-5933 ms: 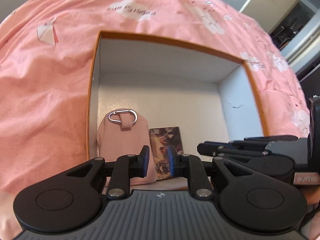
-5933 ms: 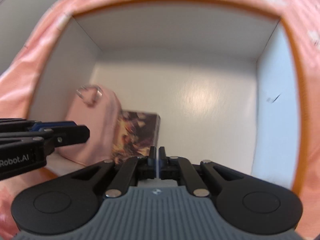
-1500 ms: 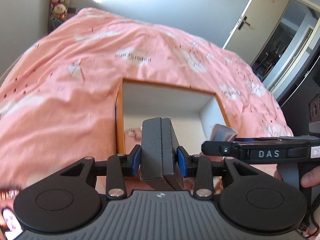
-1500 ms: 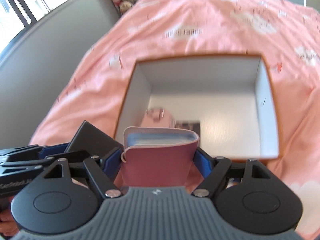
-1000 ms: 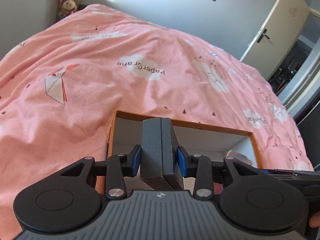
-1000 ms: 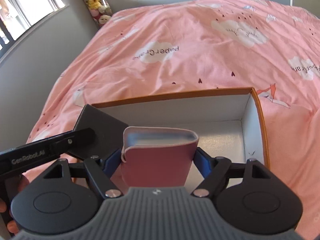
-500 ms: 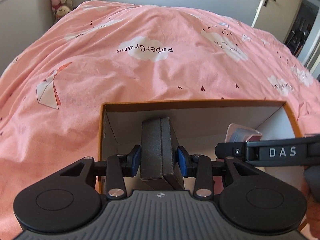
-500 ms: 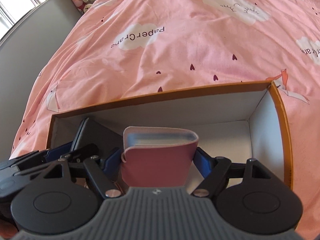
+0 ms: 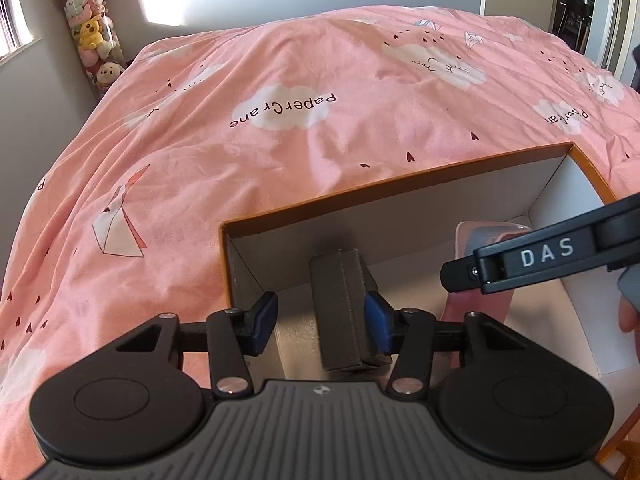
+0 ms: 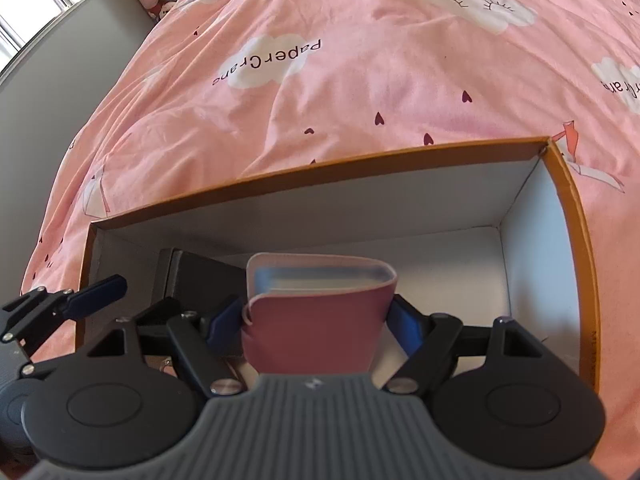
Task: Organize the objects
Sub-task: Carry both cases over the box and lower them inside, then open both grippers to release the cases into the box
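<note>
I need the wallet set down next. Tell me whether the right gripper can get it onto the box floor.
Probably yes. The right gripper holds the pink wallet inside the box; bare floor shows right of the black case.

Light: you get bright daylight, with a sunlit patch on the far wall [image 9: 176,4].
Shadows: the box [image 10: 320,208] interior sits shaded.
Distortion: fisheye bends the bed [image 9: 320,100] and darkens corners.
Blur: your frames look sharp.
</note>
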